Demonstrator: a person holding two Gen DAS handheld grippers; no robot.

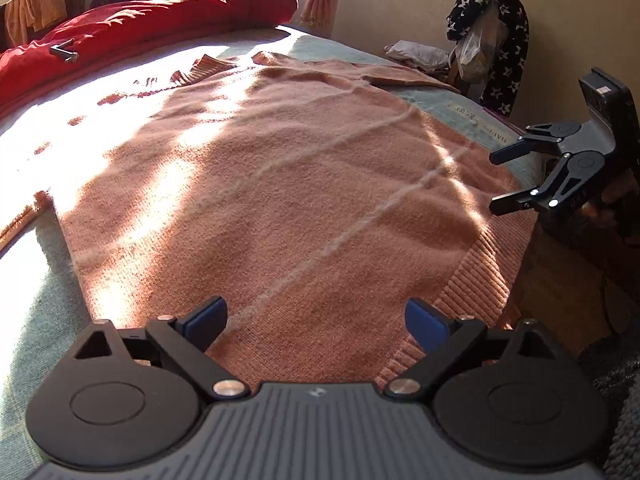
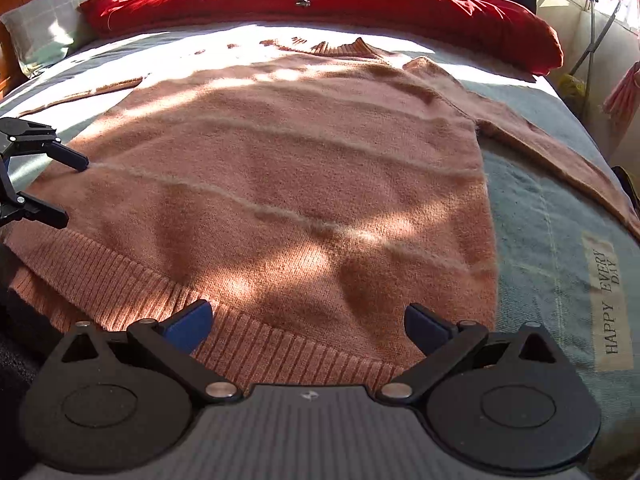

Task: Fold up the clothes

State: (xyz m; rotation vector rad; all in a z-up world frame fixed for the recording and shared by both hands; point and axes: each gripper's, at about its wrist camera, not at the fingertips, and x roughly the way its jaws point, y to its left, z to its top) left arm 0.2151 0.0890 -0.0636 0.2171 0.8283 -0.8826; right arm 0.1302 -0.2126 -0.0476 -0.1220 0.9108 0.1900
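Note:
A salmon-pink knit sweater (image 1: 280,168) with pale stripes lies flat on the bed, its ribbed hem toward me and its collar at the far end. My left gripper (image 1: 316,322) is open just above the hem, with nothing between its blue pads. In the right wrist view the same sweater (image 2: 288,168) fills the middle, one sleeve (image 2: 560,152) stretched out to the right. My right gripper (image 2: 310,326) is open over the ribbed hem. Each gripper shows in the other's view: the right gripper (image 1: 496,182) and the left gripper (image 2: 74,192), both open at the sweater's sides.
A light teal bedsheet (image 2: 552,248) with a "HAPPY EVERY DAY" label covers the bed. A red quilt (image 2: 320,4) lies rolled along the far side, a grey pillow (image 2: 48,28) at far left. A star-patterned scarf (image 1: 500,36) hangs by the wall. The bed edge drops off near the hem.

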